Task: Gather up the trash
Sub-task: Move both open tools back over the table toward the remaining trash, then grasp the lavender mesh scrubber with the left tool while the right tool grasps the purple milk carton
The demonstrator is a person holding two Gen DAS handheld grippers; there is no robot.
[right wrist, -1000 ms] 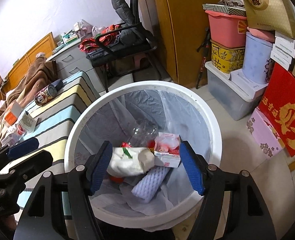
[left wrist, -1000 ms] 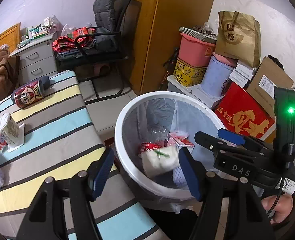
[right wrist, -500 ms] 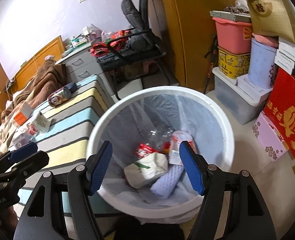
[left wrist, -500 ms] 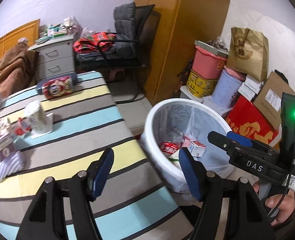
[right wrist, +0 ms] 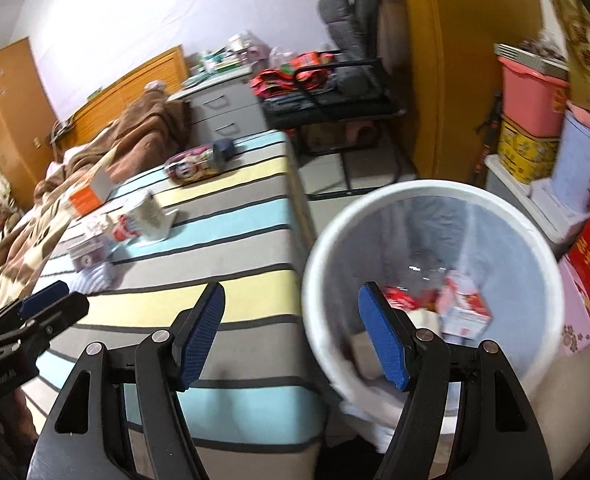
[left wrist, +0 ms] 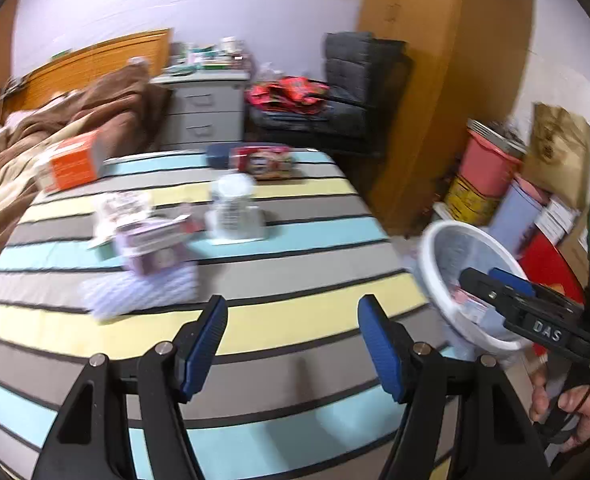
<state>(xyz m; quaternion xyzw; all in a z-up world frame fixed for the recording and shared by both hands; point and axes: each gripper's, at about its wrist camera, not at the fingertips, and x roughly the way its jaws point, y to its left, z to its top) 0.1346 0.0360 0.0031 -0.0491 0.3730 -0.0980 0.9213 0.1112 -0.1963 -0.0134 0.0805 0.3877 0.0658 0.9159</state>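
Observation:
Trash lies on the striped bed cover point(left wrist: 295, 320): a white foam pad point(left wrist: 139, 292), a purple carton point(left wrist: 155, 246), a white milk carton point(left wrist: 235, 210), an orange box point(left wrist: 73, 164) and a red can with a dark cap point(left wrist: 261, 158). My left gripper point(left wrist: 291, 344) hangs open and empty over the cover, short of the trash. The white bin point(right wrist: 435, 280) stands beside the bed and holds cartons and wrappers. My right gripper point(right wrist: 291, 336) is open and empty, its right finger over the bin's near rim, its left over the bed edge. The same milk carton point(right wrist: 147, 214) and can point(right wrist: 195, 166) show far left.
A brown blanket point(left wrist: 55, 128) covers the bed's far left. Grey drawers point(left wrist: 203, 112) and a black chair point(left wrist: 335, 92) piled with clothes stand behind the bed. Stacked boxes and a pink tub point(right wrist: 535, 96) crowd the right wall. A hand point(left wrist: 575, 412) holds the other gripper at the right.
Both grippers swung left, away from above the bin toward the bed. The left now faces the trash on the cover; the bin slid to the right of both views. Jaws unchanged.

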